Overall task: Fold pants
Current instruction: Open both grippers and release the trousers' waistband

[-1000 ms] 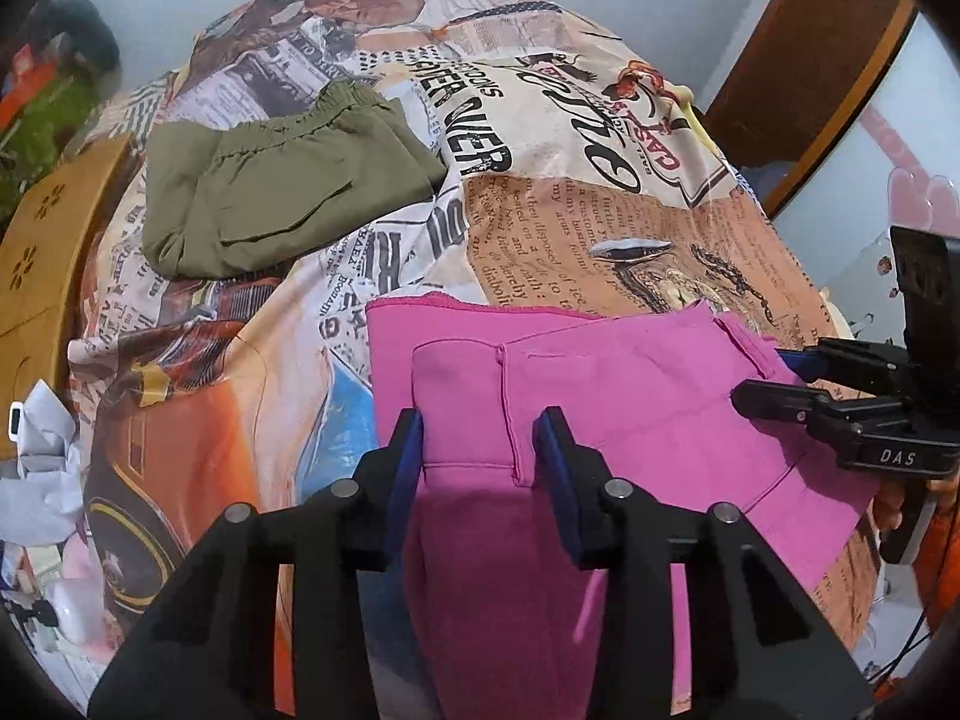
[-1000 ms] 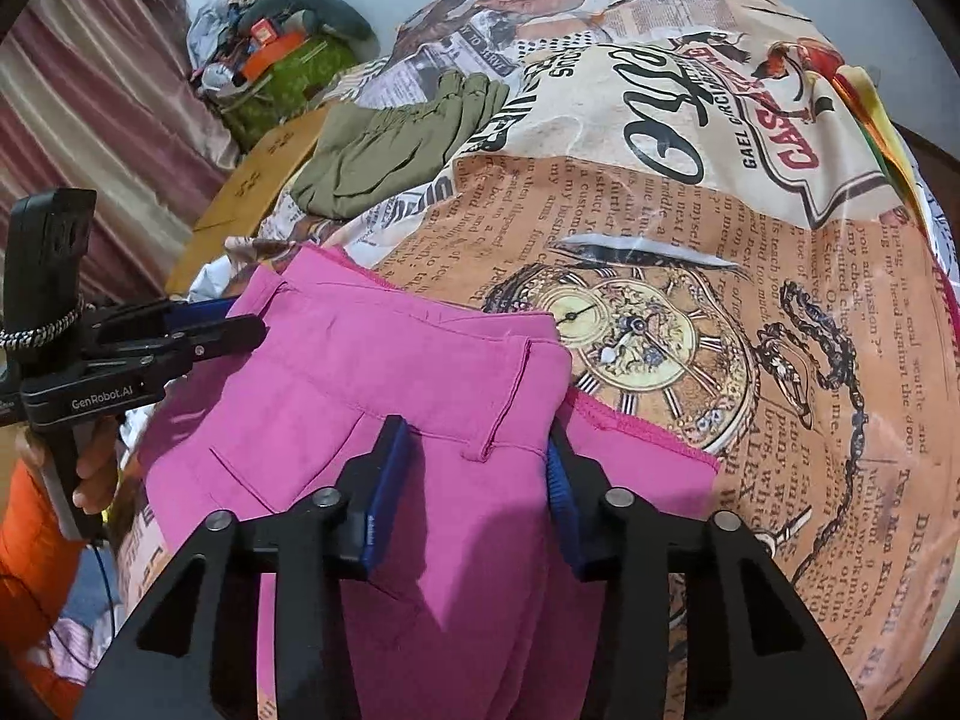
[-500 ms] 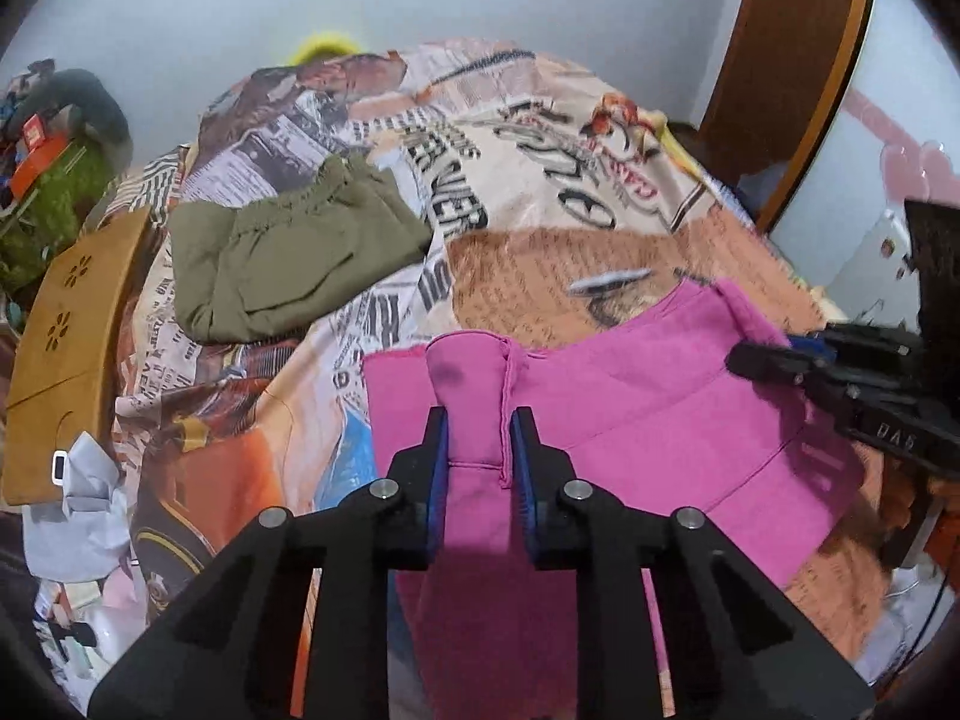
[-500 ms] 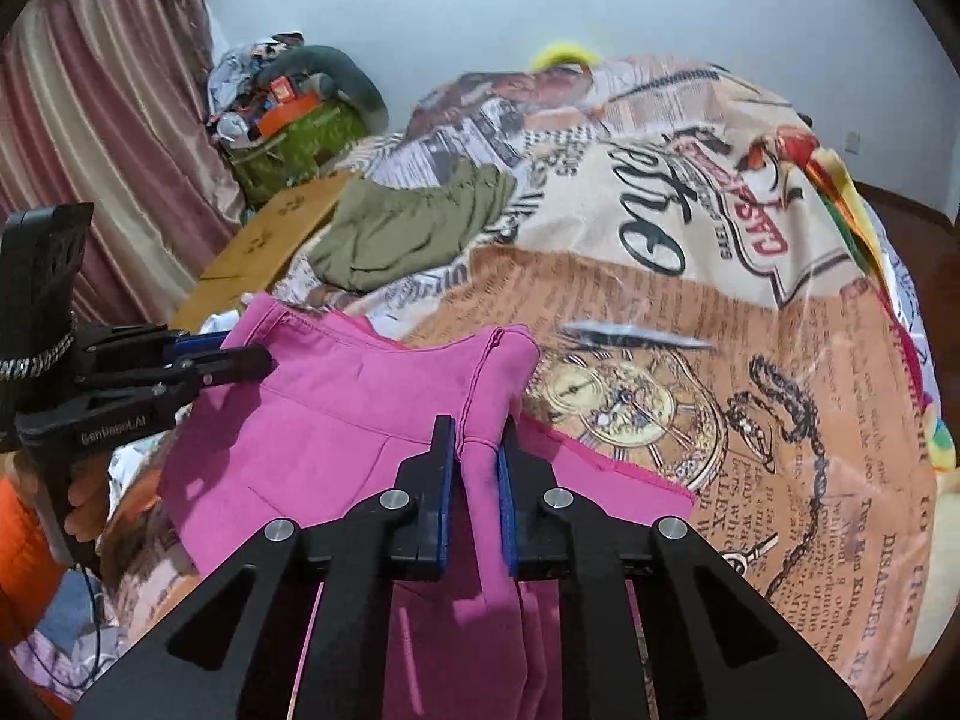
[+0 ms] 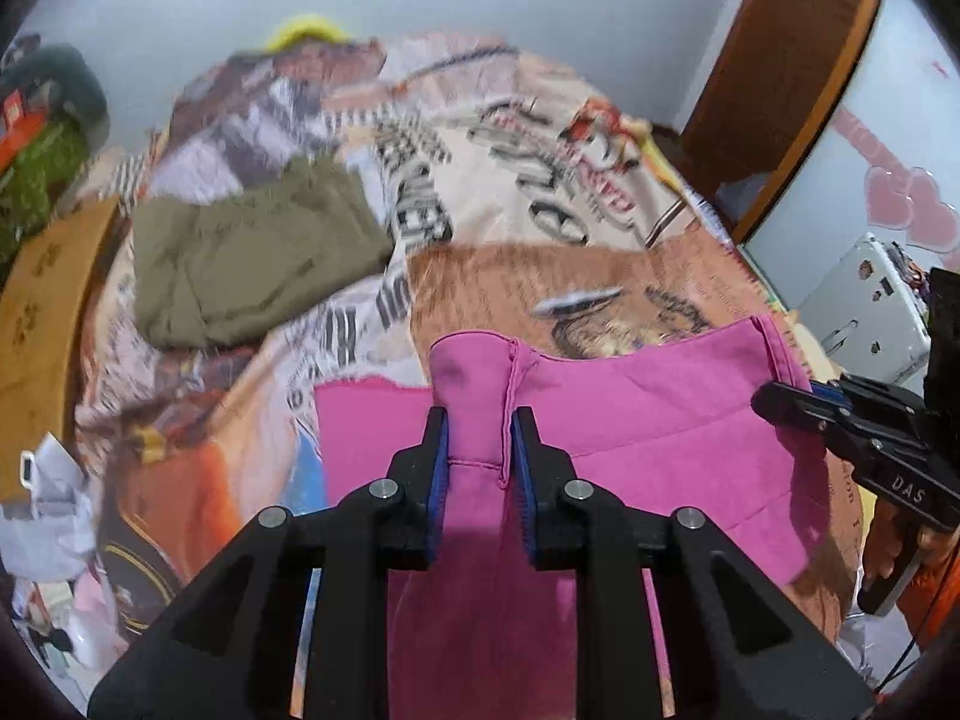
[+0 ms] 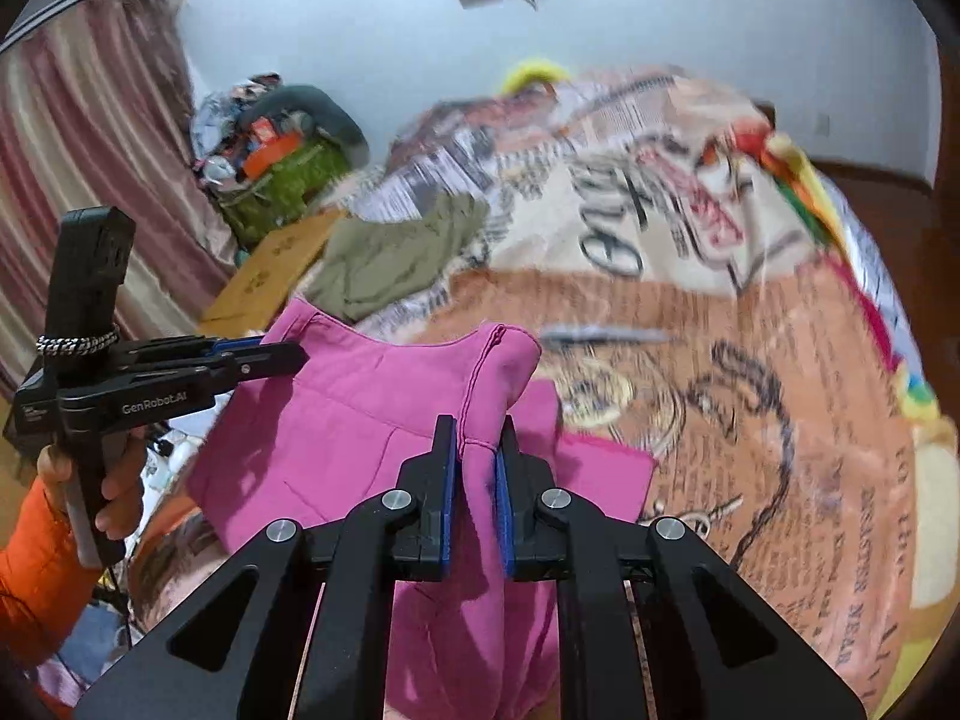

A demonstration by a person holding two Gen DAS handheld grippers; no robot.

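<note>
Pink pants (image 5: 648,408) lie at the near edge of a bed with a printed cover (image 5: 540,192). Their waistband hangs stretched between both grippers, raised off the cover. My left gripper (image 5: 478,420) is shut on one bunched corner of the waistband. In the right wrist view my right gripper (image 6: 478,426) is shut on the other corner of the pink pants (image 6: 372,396). Each gripper shows from the side in the other's view: the right gripper (image 5: 780,402) at the right, the left gripper (image 6: 288,357) at the left. The pant legs drop out of sight below.
Folded olive pants (image 5: 240,264) rest farther up the bed on the left. A brown board (image 5: 42,312) and loose clutter flank the bed's left side, a wooden door (image 5: 780,60) stands at the right. A curtain (image 6: 72,180) and an orange sleeve (image 6: 36,588) show at the left.
Both grippers went from open around the waistband to shut on it, then rose. The waistband has come up off the bed cover and now hangs between them.
</note>
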